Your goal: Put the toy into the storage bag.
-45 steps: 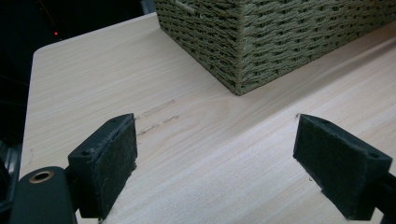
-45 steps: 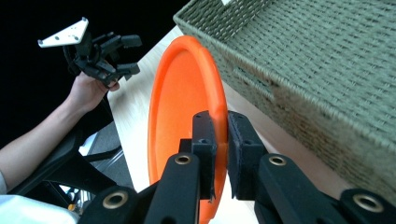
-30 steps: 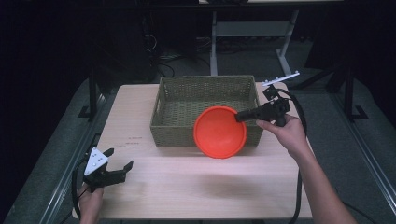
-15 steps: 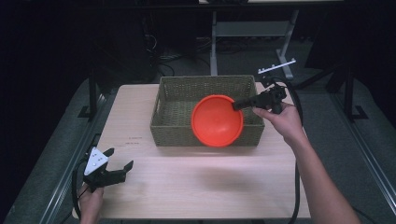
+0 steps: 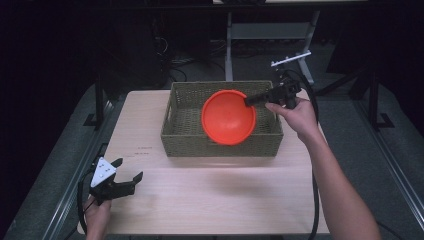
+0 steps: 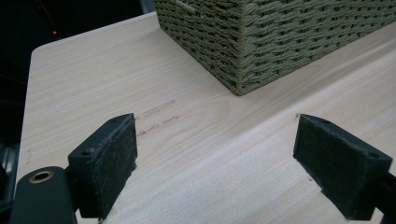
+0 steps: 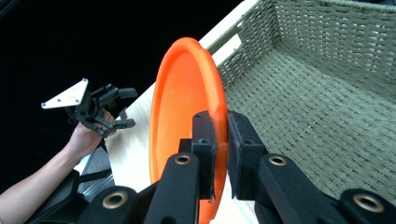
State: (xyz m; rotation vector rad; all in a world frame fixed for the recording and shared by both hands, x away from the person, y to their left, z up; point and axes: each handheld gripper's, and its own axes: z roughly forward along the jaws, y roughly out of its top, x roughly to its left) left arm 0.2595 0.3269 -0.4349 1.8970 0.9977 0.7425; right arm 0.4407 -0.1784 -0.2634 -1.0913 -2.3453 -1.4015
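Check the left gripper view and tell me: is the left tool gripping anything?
No. The left tool stands wide open, with bare table between its pads and the basket farther off.

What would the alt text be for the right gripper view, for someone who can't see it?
Two black jaws of the right gripper pinch the rim of an orange bowl, held on edge over a woven basket. At left, a hand holds the left gripper.
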